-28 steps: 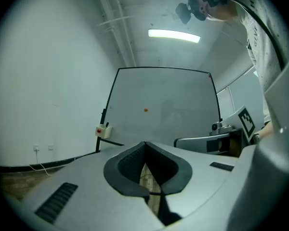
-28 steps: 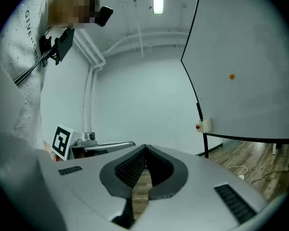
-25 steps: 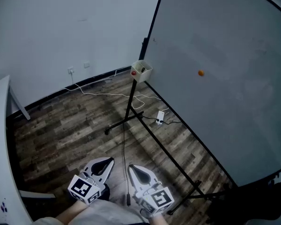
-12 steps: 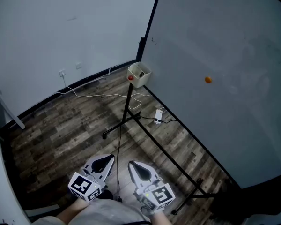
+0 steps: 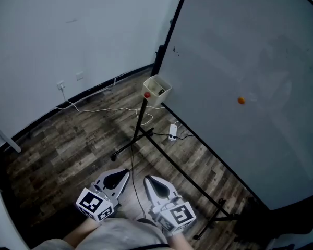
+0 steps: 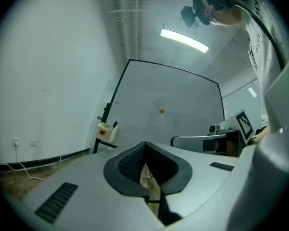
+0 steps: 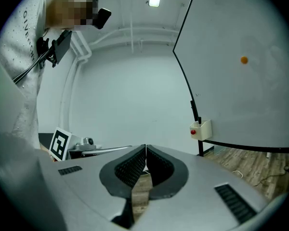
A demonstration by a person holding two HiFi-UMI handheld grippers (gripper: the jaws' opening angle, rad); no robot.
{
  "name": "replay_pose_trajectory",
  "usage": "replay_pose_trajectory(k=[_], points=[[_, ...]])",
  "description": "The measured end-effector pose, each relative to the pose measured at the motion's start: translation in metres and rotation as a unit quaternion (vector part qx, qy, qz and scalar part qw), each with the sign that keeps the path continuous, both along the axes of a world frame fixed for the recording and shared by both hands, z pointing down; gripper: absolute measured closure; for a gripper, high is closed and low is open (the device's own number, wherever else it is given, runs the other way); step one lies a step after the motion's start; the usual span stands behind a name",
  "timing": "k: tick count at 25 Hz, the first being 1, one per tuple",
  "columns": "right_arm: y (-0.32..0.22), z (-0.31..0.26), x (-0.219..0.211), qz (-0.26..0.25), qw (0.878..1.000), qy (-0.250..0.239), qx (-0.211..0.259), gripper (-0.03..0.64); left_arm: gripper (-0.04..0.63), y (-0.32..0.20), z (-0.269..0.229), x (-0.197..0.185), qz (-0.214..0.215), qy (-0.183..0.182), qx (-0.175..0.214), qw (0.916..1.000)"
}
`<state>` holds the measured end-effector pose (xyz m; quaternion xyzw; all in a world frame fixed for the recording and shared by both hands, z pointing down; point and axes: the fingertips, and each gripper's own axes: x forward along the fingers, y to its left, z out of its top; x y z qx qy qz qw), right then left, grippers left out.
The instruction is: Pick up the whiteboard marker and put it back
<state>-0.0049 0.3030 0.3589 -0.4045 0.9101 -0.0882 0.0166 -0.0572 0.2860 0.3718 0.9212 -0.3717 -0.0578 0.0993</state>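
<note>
A dark whiteboard marker [image 5: 160,92] stands in a cream box [image 5: 156,90] with a red dot, fixed at the left edge of the whiteboard [image 5: 250,61]. The left gripper view shows the marker [image 6: 115,124] poking out of the box [image 6: 106,132]; in the right gripper view the marker [image 7: 199,120] tops the box [image 7: 201,129]. My left gripper [image 5: 115,178] and right gripper [image 5: 155,183] are side by side at the bottom of the head view, well short of the box. Both are shut and hold nothing, as the left gripper [image 6: 145,144] and right gripper [image 7: 146,147] views show.
The whiteboard's black stand legs [image 5: 129,145] and long floor bar [image 5: 198,185] cross the wood floor ahead. A white power strip [image 5: 172,132] and white cable [image 5: 96,109] lie near the wall. An orange magnet [image 5: 241,100] sits on the board.
The head view has advanced and swung toward the whiteboard. The table at the left has slid out of sight. Both grippers keep their places in the view, still shut.
</note>
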Motion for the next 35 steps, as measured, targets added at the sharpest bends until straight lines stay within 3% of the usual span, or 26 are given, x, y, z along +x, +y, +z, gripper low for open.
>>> replay_pose_trajectory(k=[12, 17, 25, 35], points=[[-0.056, 0.021, -0.01, 0.02, 0.999, 0.013, -0.034, 0.597, 0.58, -0.045, 0.026, -0.024, -0.011, 0.019, -0.039, 0.999], [-0.087, 0.023, -0.015, 0.008, 0.999, 0.033, -0.012, 0.597, 0.58, -0.082, 0.032, -0.032, -0.029, 0.021, -0.045, 0.9984], [-0.148, 0.012, -0.006, -0.007, 1.0, 0.022, 0.005, 0.597, 0.58, -0.148, 0.022, -0.009, -0.018, 0.021, -0.034, 0.999], [-0.208, 0.023, 0.018, -0.015, 1.0, 0.015, -0.011, 0.597, 0.58, -0.21, 0.02, 0.024, -0.004, 0.012, -0.034, 0.9993]])
